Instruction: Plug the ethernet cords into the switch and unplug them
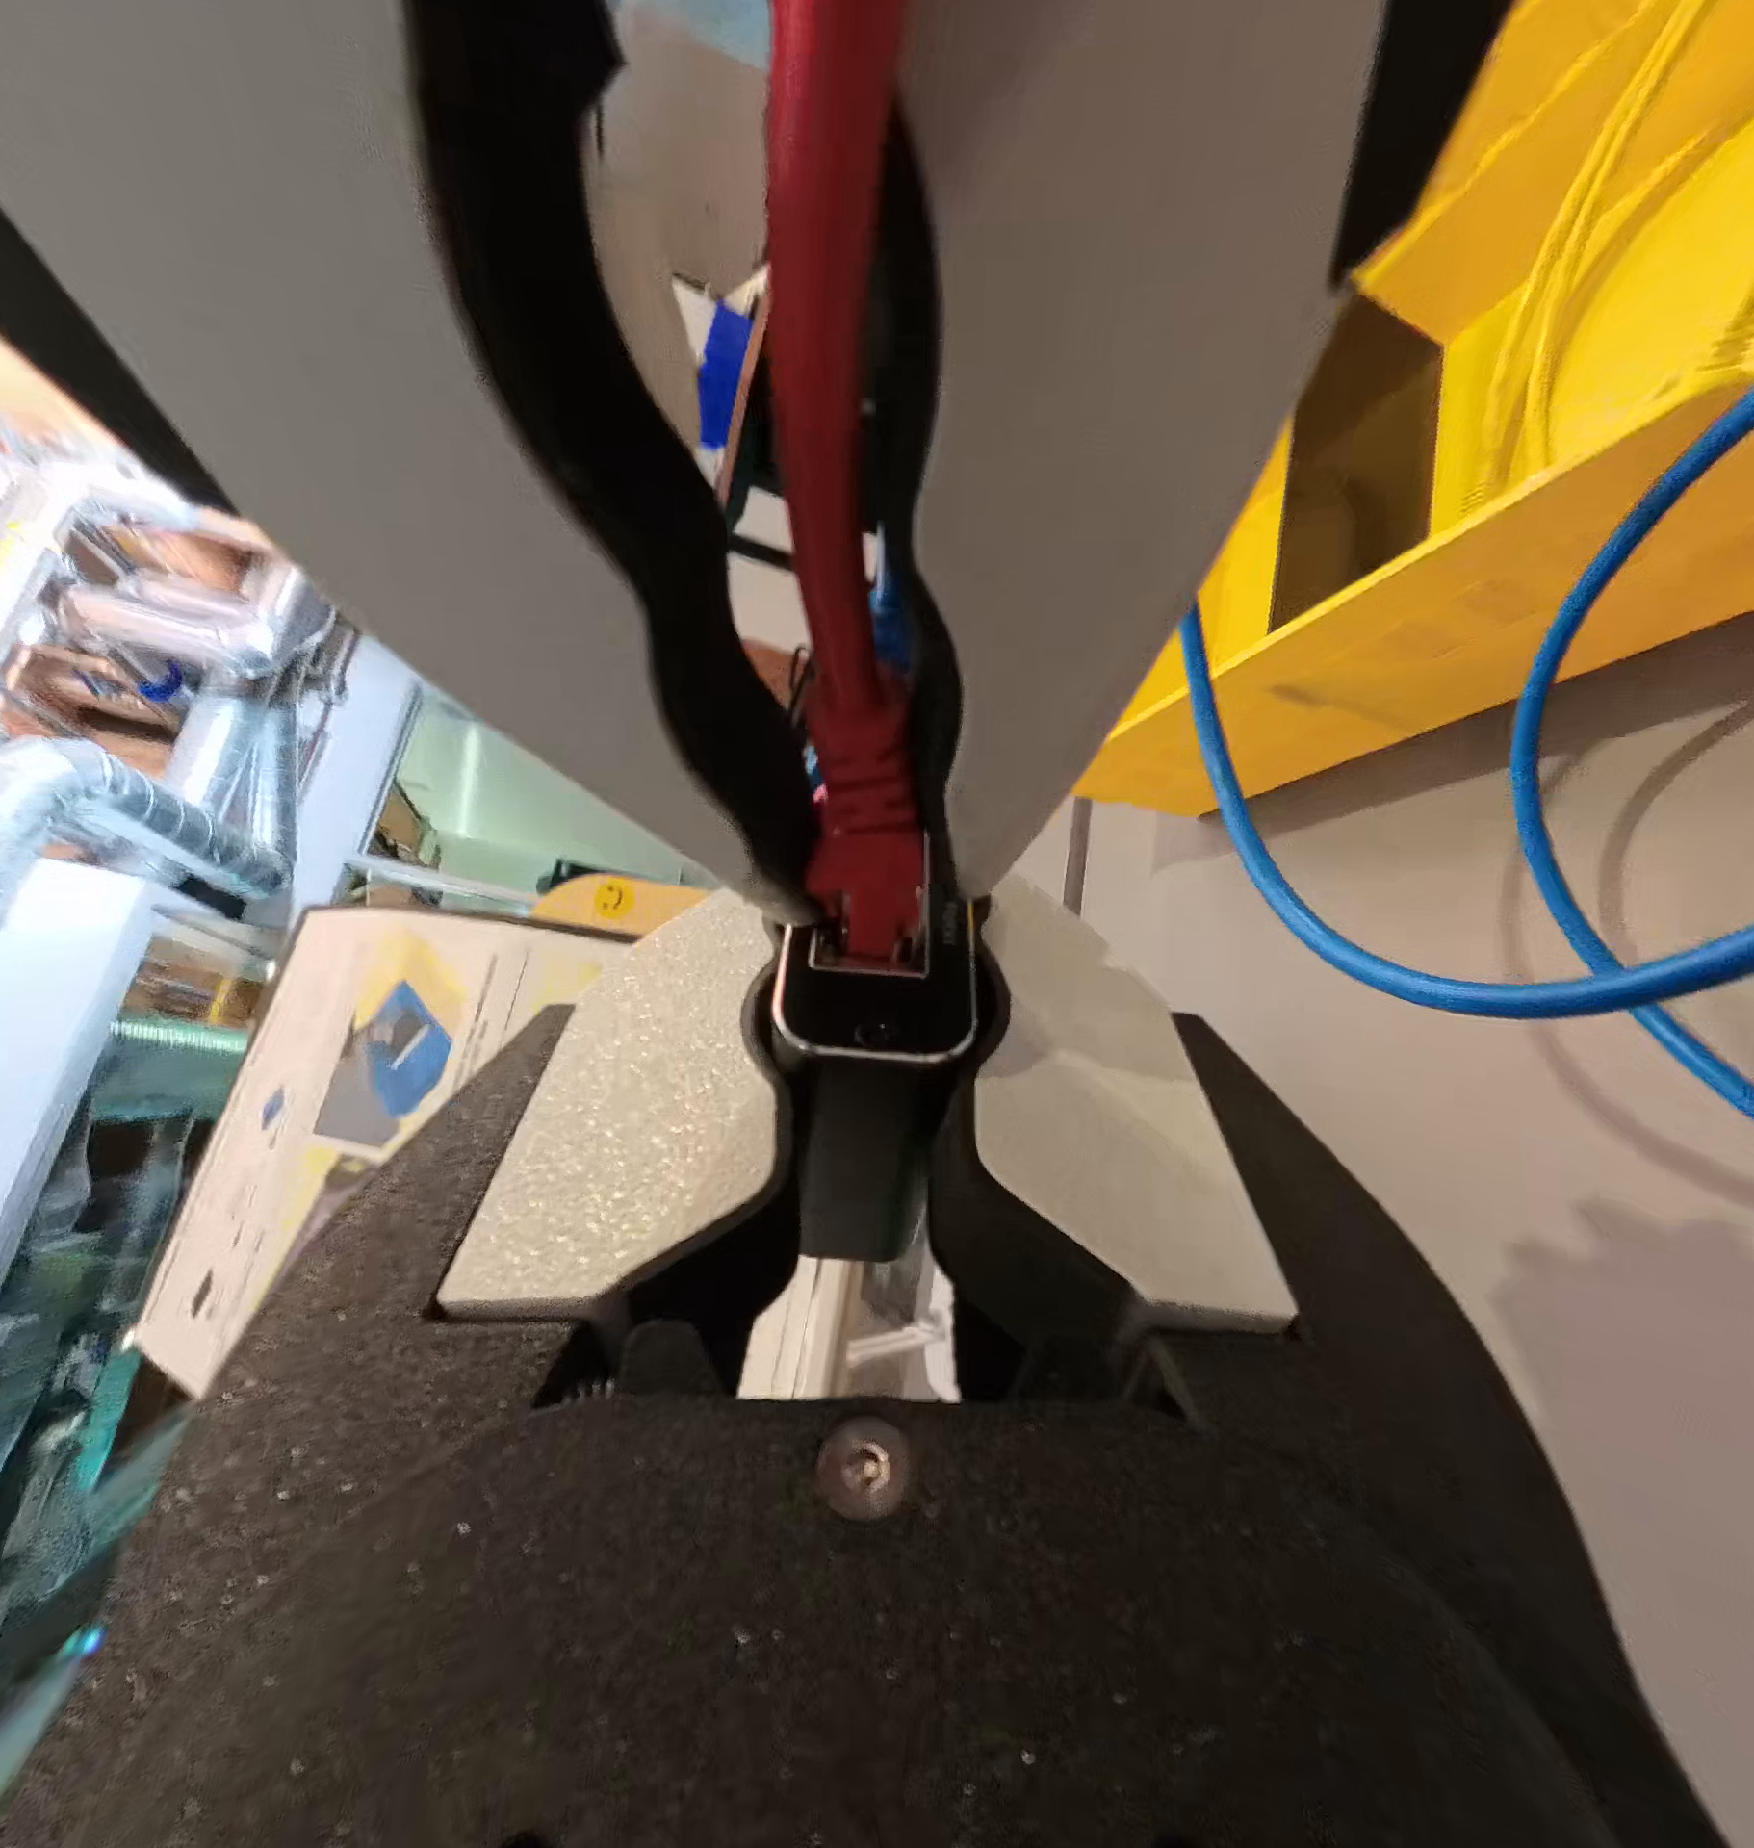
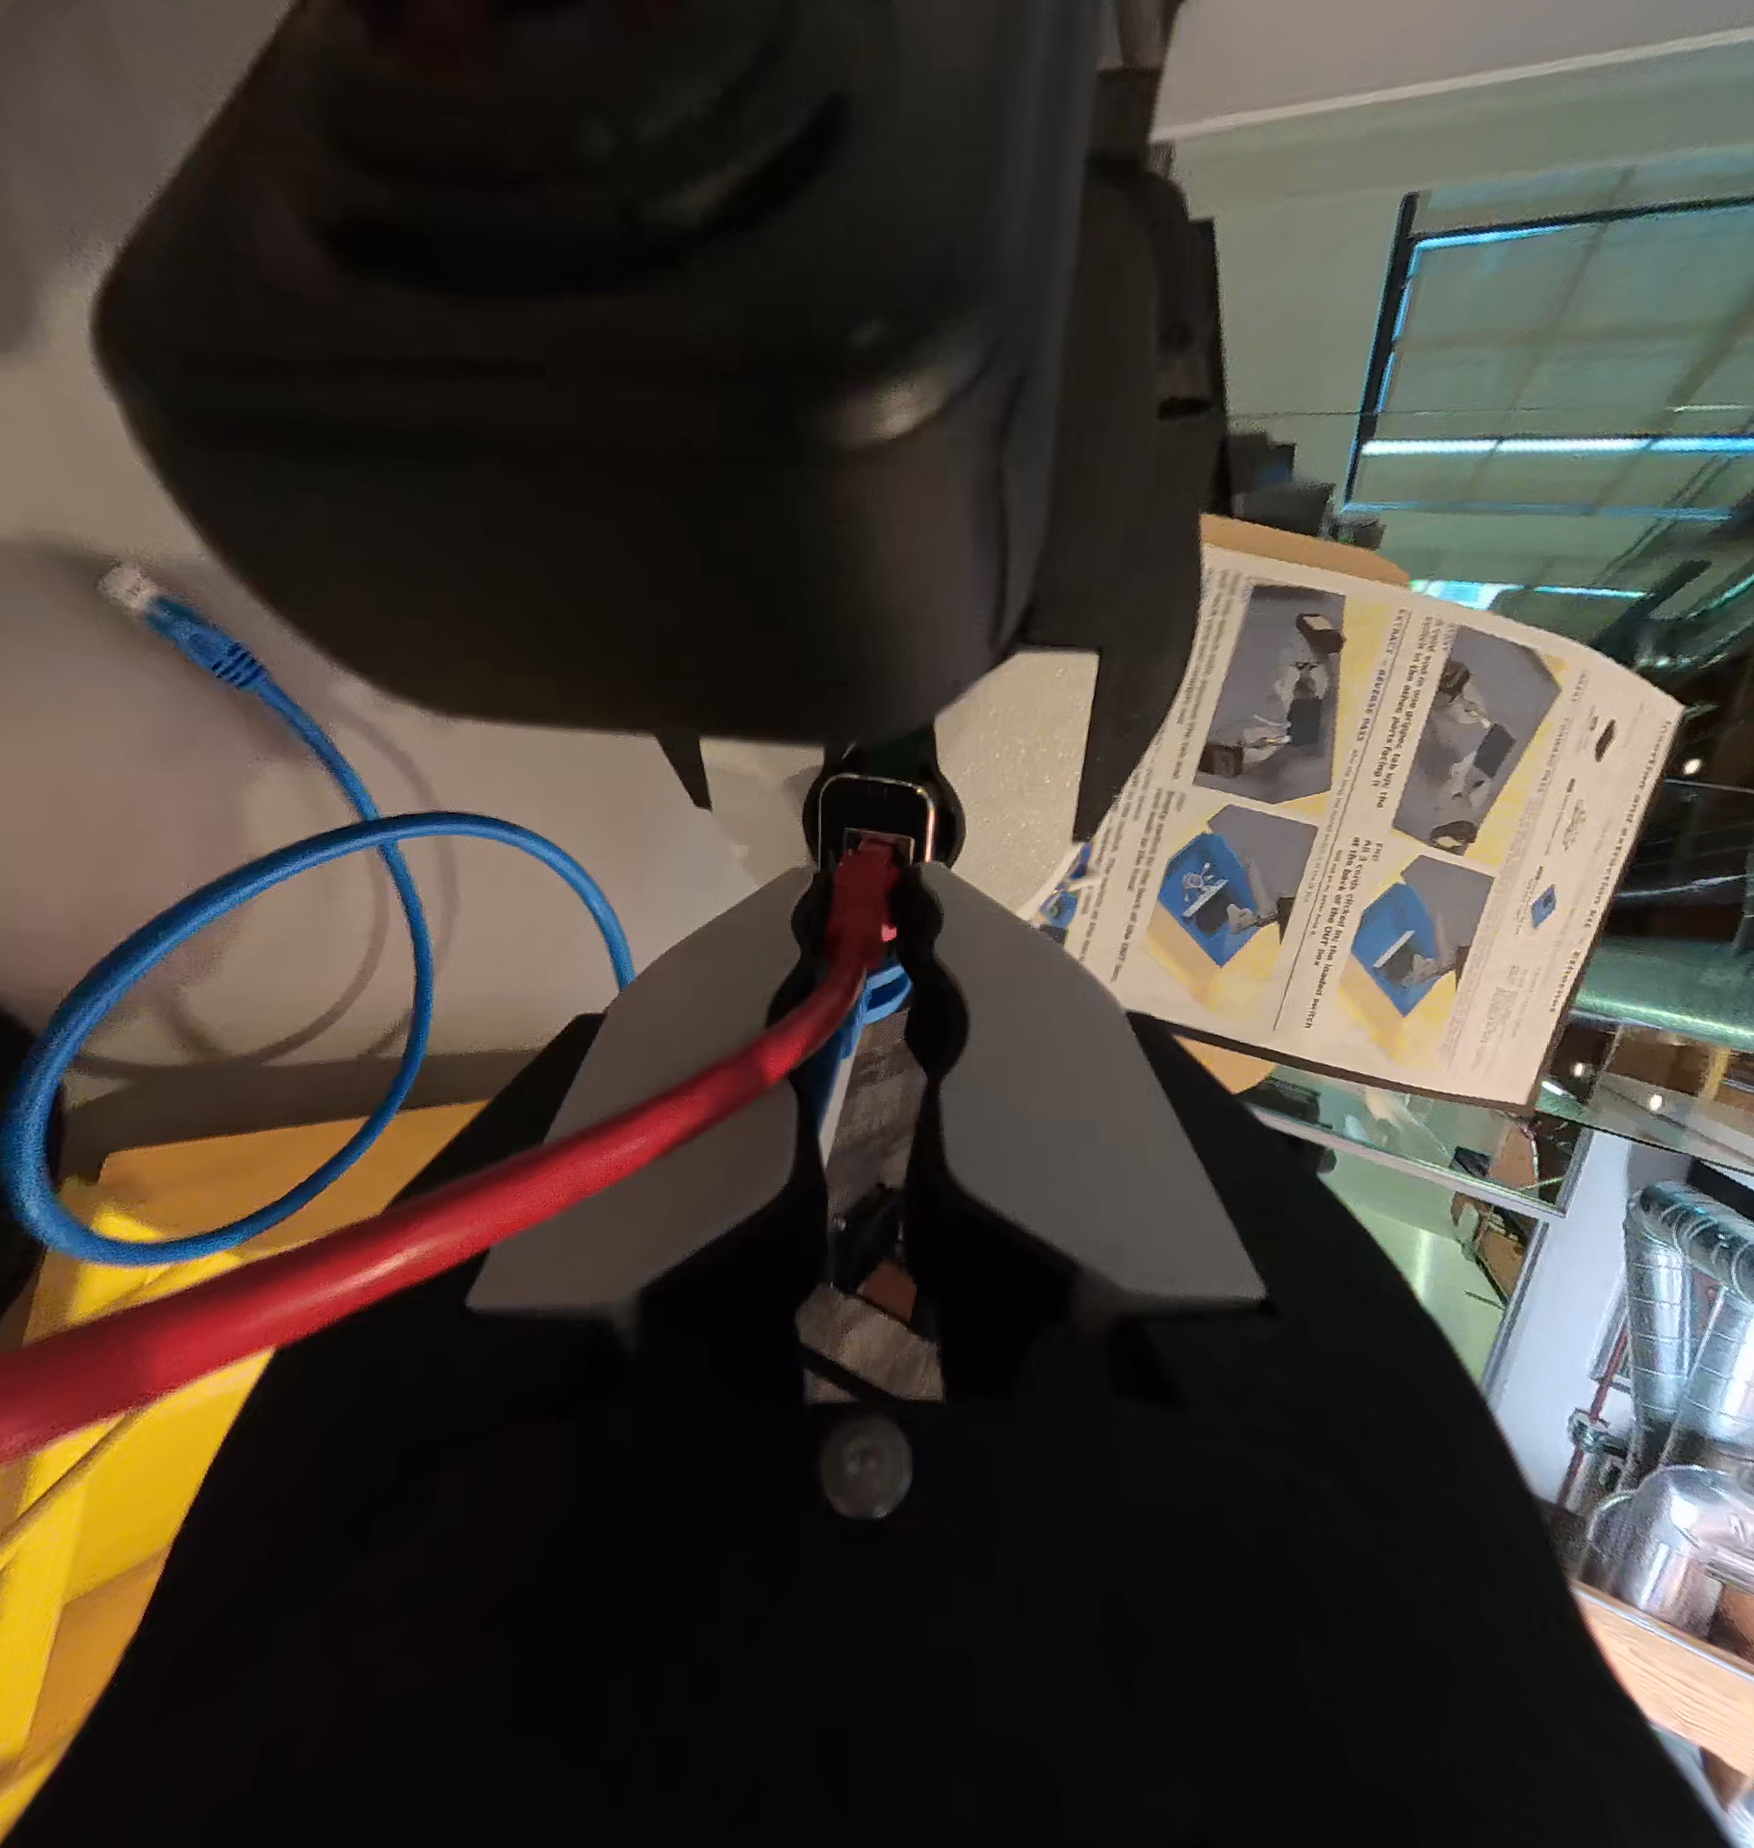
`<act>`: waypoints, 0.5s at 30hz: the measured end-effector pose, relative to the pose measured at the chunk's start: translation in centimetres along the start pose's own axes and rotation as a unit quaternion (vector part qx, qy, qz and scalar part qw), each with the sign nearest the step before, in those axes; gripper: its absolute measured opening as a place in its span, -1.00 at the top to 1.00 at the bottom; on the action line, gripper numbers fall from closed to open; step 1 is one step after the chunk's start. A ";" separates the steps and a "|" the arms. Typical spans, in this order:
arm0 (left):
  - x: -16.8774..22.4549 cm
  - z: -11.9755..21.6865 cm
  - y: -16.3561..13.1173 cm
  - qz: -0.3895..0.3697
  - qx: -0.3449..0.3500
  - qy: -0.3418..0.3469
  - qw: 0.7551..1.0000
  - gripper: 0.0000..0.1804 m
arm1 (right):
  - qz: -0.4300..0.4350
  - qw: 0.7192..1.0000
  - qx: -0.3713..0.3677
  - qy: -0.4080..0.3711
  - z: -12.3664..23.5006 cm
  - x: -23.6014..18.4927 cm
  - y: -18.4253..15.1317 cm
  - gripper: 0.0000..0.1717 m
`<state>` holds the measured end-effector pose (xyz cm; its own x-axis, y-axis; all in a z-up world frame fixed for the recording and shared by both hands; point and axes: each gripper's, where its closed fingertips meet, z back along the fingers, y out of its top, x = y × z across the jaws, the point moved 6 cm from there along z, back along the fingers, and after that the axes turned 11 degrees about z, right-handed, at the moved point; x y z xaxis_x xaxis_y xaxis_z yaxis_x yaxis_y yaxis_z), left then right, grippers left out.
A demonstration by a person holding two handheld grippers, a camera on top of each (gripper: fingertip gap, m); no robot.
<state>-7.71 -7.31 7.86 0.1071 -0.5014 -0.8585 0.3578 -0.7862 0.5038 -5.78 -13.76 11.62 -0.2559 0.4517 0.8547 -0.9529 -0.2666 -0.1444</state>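
The left gripper (image 1: 873, 1000) is clamped on the small black switch (image 1: 868, 1040), port end facing outward. The right gripper (image 2: 865, 905) meets it head-on, its black pads pinching the red ethernet plug (image 2: 861, 890), whose tip sits in the switch's port. A blue ethernet cord (image 2: 253, 1000) lies loose on the table beside the switch, near a yellow bin (image 1: 1553, 400). To do this well, keep the plug square to the port, hold the switch steady, and move straight along the port's axis without twisting.
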 end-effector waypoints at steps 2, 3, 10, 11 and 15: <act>-0.5 0.2 0.0 -0.008 -0.008 0.034 0.999 0.70 | 0.008 1.000 0.005 -0.027 0.0 0.3 0.1 0.84; -0.8 0.3 0.3 -0.016 0.000 0.060 0.998 0.65 | 0.006 0.999 0.014 -0.037 0.0 0.6 0.4 0.84; -0.6 -0.1 0.1 -0.023 0.006 0.089 0.996 0.52 | 0.019 0.999 0.011 -0.031 -1.4 0.6 0.9 0.85; -0.6 -0.2 -0.1 -0.017 -0.001 0.083 0.996 0.53 | 0.029 0.999 0.003 -0.034 -1.6 0.5 0.9 0.86; -0.5 -0.3 -0.6 -0.025 -0.002 0.078 0.997 0.53 | 0.030 0.999 0.015 -0.034 -1.8 0.4 0.8 0.86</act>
<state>-7.66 -6.47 7.93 0.2320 -0.3999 -0.8867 0.3697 -0.8069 0.4607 -6.99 -12.26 10.95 -0.2996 0.3762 0.8768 -0.9308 -0.3168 -0.1821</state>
